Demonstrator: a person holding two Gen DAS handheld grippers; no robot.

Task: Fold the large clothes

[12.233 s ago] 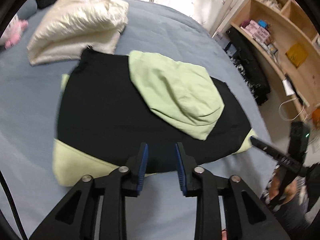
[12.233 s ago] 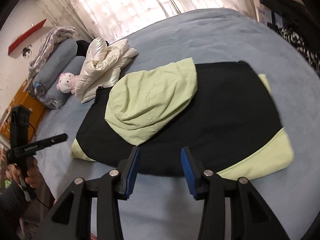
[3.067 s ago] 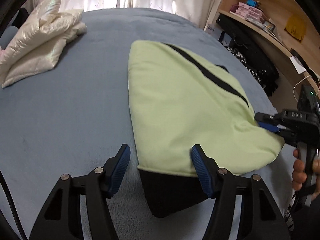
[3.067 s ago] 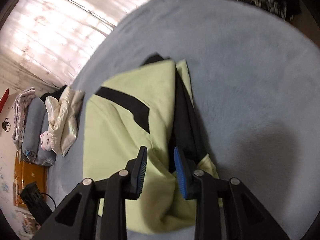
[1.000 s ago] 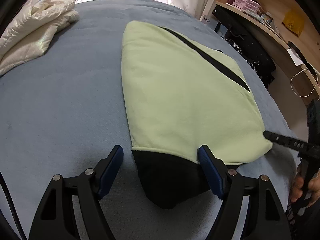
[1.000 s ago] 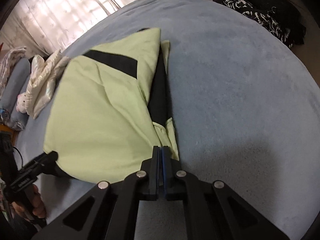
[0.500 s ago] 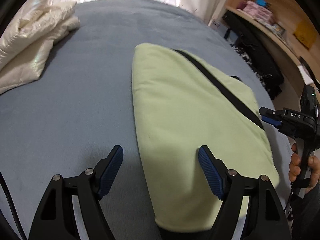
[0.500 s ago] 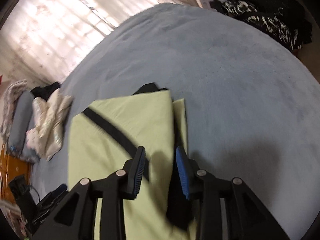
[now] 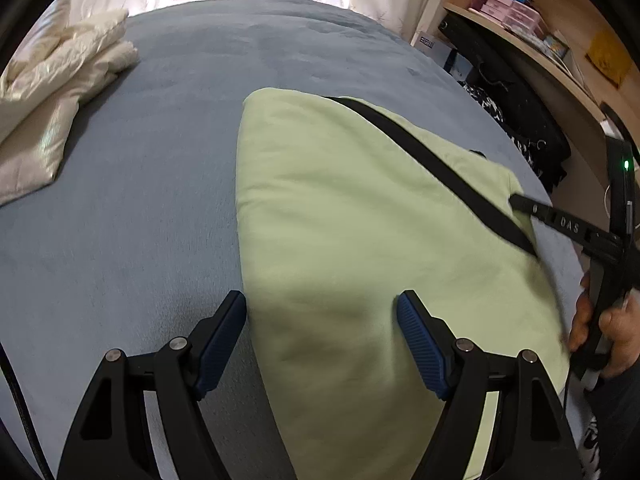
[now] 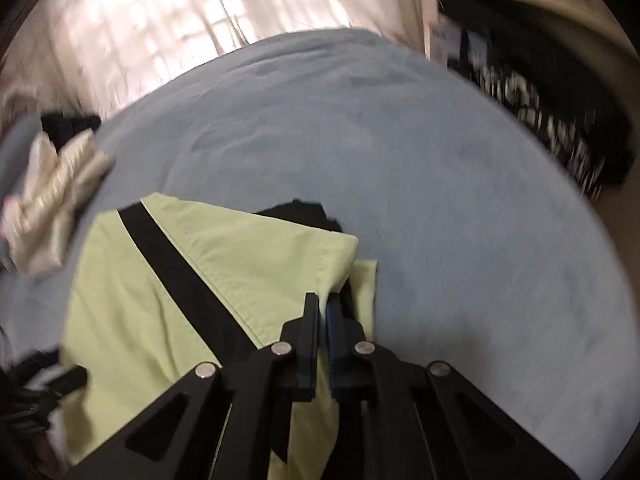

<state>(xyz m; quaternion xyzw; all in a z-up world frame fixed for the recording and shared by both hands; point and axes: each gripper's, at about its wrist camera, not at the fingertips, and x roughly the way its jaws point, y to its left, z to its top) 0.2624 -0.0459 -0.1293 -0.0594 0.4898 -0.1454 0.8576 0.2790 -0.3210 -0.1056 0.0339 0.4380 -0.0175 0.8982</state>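
Holding my left tongs [image 9: 322, 342] wide apart over the near end of the folded green garment [image 9: 360, 240], I grip nothing with them. My right tongs [image 10: 323, 312], lower centre of their view, have just been closing and now pinch the garment's right edge. It lies mid-frame on the blue bed [image 9: 140, 200], a cream jacket [image 9: 52, 100] upper left.

The right gripper [image 10: 322, 306], jaws pressed together, pinches the corner of the folded green garment [image 10: 132, 300], crossed by 1 black stripe [image 10: 176, 264], on the blue bedspread [image 10: 460, 208].
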